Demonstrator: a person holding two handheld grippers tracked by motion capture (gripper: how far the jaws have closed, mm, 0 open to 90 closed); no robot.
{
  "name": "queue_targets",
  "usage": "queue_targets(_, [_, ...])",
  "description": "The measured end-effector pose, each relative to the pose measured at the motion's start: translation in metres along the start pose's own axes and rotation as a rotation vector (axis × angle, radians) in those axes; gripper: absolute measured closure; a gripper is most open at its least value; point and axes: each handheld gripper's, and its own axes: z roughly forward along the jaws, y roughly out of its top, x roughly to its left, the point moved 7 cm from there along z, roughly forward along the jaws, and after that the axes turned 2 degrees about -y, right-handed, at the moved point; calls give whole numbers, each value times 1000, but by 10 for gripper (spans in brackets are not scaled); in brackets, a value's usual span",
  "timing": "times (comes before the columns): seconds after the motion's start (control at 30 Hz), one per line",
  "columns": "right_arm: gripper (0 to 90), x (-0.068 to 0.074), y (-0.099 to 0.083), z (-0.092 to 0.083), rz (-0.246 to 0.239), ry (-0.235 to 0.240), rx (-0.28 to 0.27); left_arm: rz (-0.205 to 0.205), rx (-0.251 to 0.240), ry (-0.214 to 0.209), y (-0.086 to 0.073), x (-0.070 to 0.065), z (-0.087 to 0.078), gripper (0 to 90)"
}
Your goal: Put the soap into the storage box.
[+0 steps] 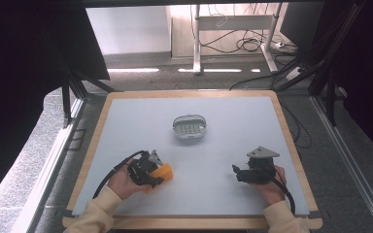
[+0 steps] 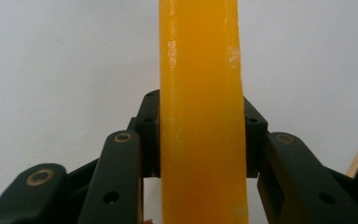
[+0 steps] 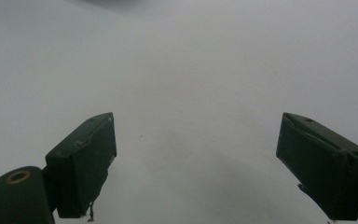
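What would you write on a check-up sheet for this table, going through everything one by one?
Surface: pale grey mat on a wood-edged table, flat.
Job's things: orange bar clamped by the left gripper; white oval dish sits mid-table, apart from both grippers.
Clutter: nothing seen.
Grippers: left gripper shut on the orange bar, fingers pressing both sides; right gripper open, holding nothing, low over the mat.
Cables: a black cable trails from the left gripper; more cables lie on the floor beyond the table.
Surroundings: dark curtains at both sides, desk legs behind.
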Motion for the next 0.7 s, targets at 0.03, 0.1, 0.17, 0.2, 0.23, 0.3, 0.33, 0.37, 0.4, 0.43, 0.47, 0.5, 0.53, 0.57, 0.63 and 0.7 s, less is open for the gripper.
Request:
queue_targets(0.03, [121, 0, 0, 1, 0, 2, 2, -4, -7, -5, 0, 1, -3, 621])
queue_targets(0.1, [121, 0, 0, 1, 0, 3, 2, -13, -21, -10, 1, 1, -7, 621])
queue_targets(0.17, [121, 0, 0, 0, -1, 4, 0, -13, -25, -13, 2, 2, -9, 621])
queue_targets(0.2, [121, 1, 0, 0, 0, 5, -3, -21, -36, -19, 4, 3, -13, 621])
queue_targets(0.23, [121, 0, 0, -1, 0, 6, -4, -21, -36, -21, 4, 4, -14, 621])
queue_targets(0.3, [121, 0, 0, -1, 2, 8, -5, -20, -29, -19, 5, 6, -17, 621])
queue_targets(0.33, [121, 0, 1, -1, 2, 9, -5, -18, -25, -14, 6, 7, -18, 621])
queue_targets(0.37, [121, 0, 0, -1, 2, 9, -4, -14, -18, -9, 6, 8, -19, 621])
queue_targets(0.4, [121, 0, 0, -1, 2, 9, -4, -14, -18, -9, 6, 8, -19, 621])
queue_targets(0.43, [121, 0, 0, -1, 2, 9, -5, -18, -16, -6, 6, 9, -20, 621])
queue_targets(0.47, [121, 0, 1, -1, 2, 9, -5, -18, -15, -6, 7, 10, -21, 621])
queue_targets(0.5, [121, -1, 1, 0, 2, 10, -5, -23, -20, -5, 8, 12, -24, 621])
queue_targets(0.53, [121, -1, 1, 0, 2, 10, -5, -23, -20, -5, 8, 12, -24, 621])
queue_targets(0.57, [121, -1, 1, 1, 4, 13, -3, -22, -25, -5, 9, 13, -26, 622])
queue_targets(0.63, [121, 0, 1, 1, 5, 15, -1, -23, -28, -6, 11, 14, -29, 622])
queue_targets(0.7, [121, 1, 1, 1, 0, 13, -4, -21, -25, -3, 12, 16, -30, 621])
